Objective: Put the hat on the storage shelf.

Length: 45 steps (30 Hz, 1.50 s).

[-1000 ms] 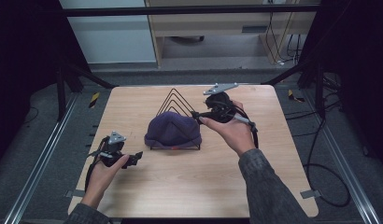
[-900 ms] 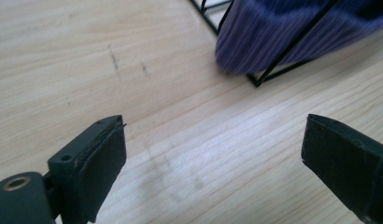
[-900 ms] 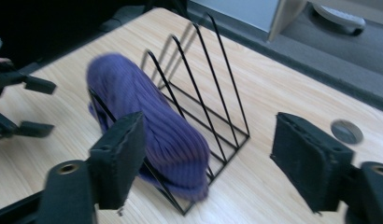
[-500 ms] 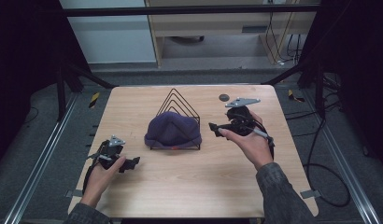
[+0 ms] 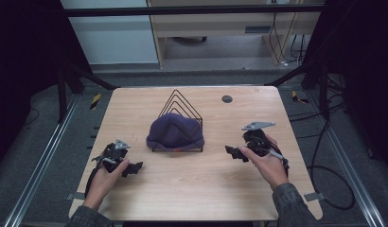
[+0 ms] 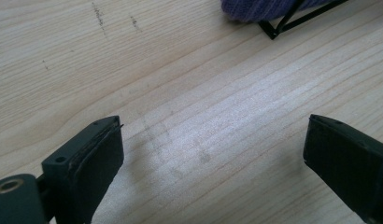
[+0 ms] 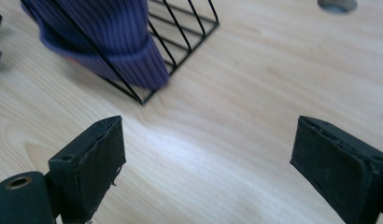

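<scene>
- High view: a purple knitted beanie [image 5: 175, 133] hangs draped over a black wire rack [image 5: 179, 109] at the middle of the wooden table [image 5: 197, 184]. The left gripper [image 5: 130, 168] lies low on the table to the left of the rack, well apart from it; the right gripper [image 5: 233, 153] sits to the right of the rack, also apart from it, a grey three-cornered plate on top. A small dark round hole [image 5: 226, 99] marks the far part of the tabletop — this view alone takes in both hands, the rack's triangular outline and the floor around the table.
- Left gripper view: the left gripper [image 6: 213, 154] has its jaws spread wide with nothing but bare wood grain between them. A corner of the rack [image 6: 292, 18] and an edge of the beanie [image 6: 259, 7] show at the top; faint dark scuffs on the wood show here too.
- Right gripper view: the right gripper [image 7: 206, 158] has just been opening, and its jaws stand wide with nothing between them. The beanie's [image 7: 101, 32] ribbed knit and rolled hem over the rack's wires [image 7: 180, 28] are plain here — and the table's hole [image 7: 336, 4] at the top edge.
- No brand, label or writing can be read in any view.
</scene>
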Each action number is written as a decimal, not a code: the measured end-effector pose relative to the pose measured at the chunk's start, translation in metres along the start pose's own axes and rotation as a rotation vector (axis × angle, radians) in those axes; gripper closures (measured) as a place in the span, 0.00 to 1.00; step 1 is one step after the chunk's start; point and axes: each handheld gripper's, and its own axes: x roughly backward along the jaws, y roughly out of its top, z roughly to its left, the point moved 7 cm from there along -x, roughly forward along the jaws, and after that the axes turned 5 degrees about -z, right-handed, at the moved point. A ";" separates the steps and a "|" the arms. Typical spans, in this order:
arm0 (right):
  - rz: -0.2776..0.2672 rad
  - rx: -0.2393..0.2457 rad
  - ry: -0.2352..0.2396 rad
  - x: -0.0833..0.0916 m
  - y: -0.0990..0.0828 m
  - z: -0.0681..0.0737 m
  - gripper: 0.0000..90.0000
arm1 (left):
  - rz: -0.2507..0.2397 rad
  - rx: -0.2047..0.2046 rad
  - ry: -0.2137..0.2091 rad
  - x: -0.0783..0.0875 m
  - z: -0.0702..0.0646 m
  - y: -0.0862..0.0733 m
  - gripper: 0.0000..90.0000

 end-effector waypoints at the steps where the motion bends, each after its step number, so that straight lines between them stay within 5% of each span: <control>1: 0.004 -0.010 0.000 0.000 -0.005 -0.002 0.12 | 0.003 0.001 0.000 -0.001 0.000 0.000 0.05; 10: 0.029 -0.054 -0.039 0.005 -0.042 -0.023 0.17 | 0.025 -0.017 -0.004 -0.004 -0.003 -0.003 0.05; 19: 0.054 -0.069 -0.037 0.003 -0.063 -0.027 0.18 | 0.032 -0.020 -0.022 -0.006 -0.007 -0.004 0.03; 35: 0.055 -0.139 -0.110 -0.001 -0.089 -0.048 0.16 | 0.026 -0.002 -0.039 -0.007 -0.008 -0.006 0.00; 45: 0.061 -0.120 -0.127 -0.005 -0.093 -0.048 0.14 | 0.023 -0.002 -0.039 -0.007 -0.008 -0.006 0.00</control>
